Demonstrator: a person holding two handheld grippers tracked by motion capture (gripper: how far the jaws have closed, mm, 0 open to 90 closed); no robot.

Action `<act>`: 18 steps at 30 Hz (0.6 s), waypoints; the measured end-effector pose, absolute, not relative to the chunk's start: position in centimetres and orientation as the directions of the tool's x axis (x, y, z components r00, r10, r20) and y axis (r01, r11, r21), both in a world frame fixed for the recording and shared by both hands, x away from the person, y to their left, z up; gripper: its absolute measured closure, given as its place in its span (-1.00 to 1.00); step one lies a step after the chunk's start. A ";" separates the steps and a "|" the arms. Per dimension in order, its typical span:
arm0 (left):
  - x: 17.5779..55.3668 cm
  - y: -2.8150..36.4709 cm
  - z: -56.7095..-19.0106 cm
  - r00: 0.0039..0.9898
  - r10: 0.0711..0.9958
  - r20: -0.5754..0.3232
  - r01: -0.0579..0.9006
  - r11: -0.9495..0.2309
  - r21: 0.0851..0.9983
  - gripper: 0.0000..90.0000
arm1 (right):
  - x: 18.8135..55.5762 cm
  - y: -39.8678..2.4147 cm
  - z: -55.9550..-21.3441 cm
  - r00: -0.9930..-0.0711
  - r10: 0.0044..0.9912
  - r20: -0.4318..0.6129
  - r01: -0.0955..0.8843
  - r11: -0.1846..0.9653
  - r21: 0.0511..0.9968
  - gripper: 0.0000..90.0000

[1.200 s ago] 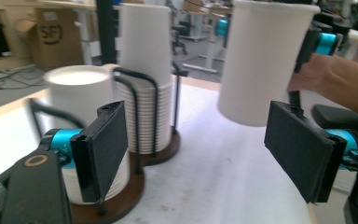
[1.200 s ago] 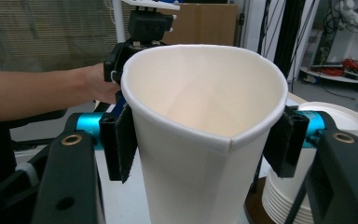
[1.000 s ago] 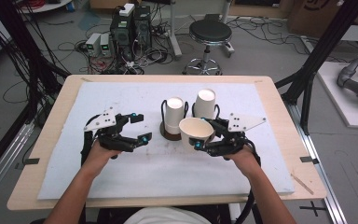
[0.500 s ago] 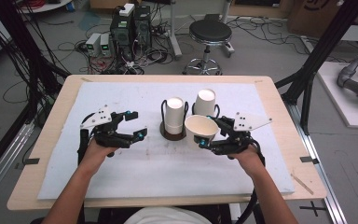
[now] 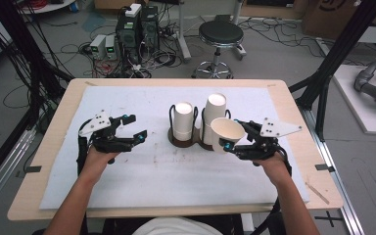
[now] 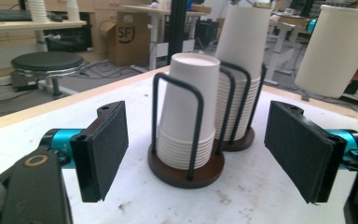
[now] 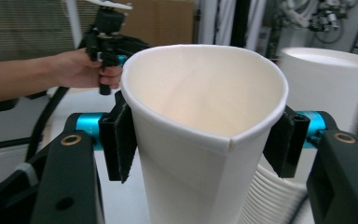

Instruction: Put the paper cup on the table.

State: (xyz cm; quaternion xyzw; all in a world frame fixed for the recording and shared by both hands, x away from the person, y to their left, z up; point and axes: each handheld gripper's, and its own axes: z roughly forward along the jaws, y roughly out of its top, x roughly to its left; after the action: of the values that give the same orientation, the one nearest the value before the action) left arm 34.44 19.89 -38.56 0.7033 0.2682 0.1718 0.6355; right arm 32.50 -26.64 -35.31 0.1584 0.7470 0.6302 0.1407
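Paper cup sits clamped in the right gripper, lifted off the stacks, unplaced; left gripper gapes empty.

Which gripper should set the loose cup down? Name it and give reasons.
Right. The right gripper is shut on the cup, squeezing its rim out of round, beside the cup stacks. The left gripper is open with nothing between its jaws, off to the stacks' other side.

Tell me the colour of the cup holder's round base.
Dark brown base, clearest in the left gripper view.
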 end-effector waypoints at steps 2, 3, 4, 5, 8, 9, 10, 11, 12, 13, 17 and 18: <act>34.5 20.1 -38.7 0.791 0.603 -0.103 0.164 -0.046 0.985 -0.52 | 32.7 -27.8 -35.6 -0.898 0.439 -0.002 0.064 0.138 0.988 -0.18; 34.6 20.2 -38.8 0.790 0.605 -0.100 0.163 -0.050 0.985 -0.52 | 32.8 -28.4 -35.7 -0.889 0.458 -0.002 0.065 0.132 0.989 -0.18; 34.6 20.2 -38.8 0.786 0.609 -0.105 0.166 -0.046 0.985 -0.52 | 32.9 -28.9 -35.8 -0.881 0.473 0.008 0.077 0.127 0.989 -0.18; 34.6 20.2 -38.9 0.786 0.609 -0.106 0.169 -0.046 0.985 -0.52 | 33.0 -29.4 -35.9 -0.872 0.489 0.012 0.080 0.118 0.990 -0.18; 34.7 20.2 -39.0 0.786 0.608 -0.108 0.172 -0.048 0.984 -0.52 | 33.3 -30.5 -36.3 -0.850 0.526 0.025 0.094 0.105 0.990 -0.18; 34.7 20.2 -39.0 0.788 0.606 -0.107 0.172 -0.051 0.984 -0.52 | 33.4 -30.7 -36.5 -0.844 0.536 0.028 0.099 0.104 0.990 -0.18; 34.7 20.2 -39.0 0.789 0.606 -0.106 0.174 -0.053 0.983 -0.52 | 33.5 -31.0 -36.7 -0.834 0.551 0.025 0.102 0.109 0.989 -0.18; 34.7 20.1 -39.0 0.788 0.607 -0.106 0.173 -0.053 0.983 -0.52 | 33.7 -31.2 -36.9 -0.828 0.560 0.023 0.107 0.119 0.987 -0.18; 34.7 20.1 -39.1 0.789 0.605 -0.108 0.175 -0.053 0.983 -0.52 | 33.8 -31.4 -37.1 -0.819 0.574 0.020 0.111 0.124 0.986 -0.18; 34.7 20.1 -39.1 0.789 0.605 -0.109 0.176 -0.053 0.983 -0.52 | 34.0 -31.6 -37.4 -0.809 0.588 0.019 0.117 0.129 0.985 -0.18; 34.7 20.0 -39.3 0.791 0.602 -0.111 0.181 -0.056 0.982 -0.52 | 34.8 -32.6 -38.7 -0.759 0.649 0.048 0.168 0.124 0.978 -0.18; 34.7 20.0 -39.3 0.791 0.601 -0.113 0.182 -0.055 0.982 -0.52 | 35.1 -32.9 -39.0 -0.744 0.666 0.057 0.180 0.118 0.977 -0.18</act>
State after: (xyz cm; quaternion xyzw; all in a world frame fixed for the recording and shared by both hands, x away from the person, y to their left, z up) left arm 34.73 19.99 -39.28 0.7069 0.2769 0.1663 0.6292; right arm 35.06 -32.88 -39.02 0.2940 0.7193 0.5955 0.2040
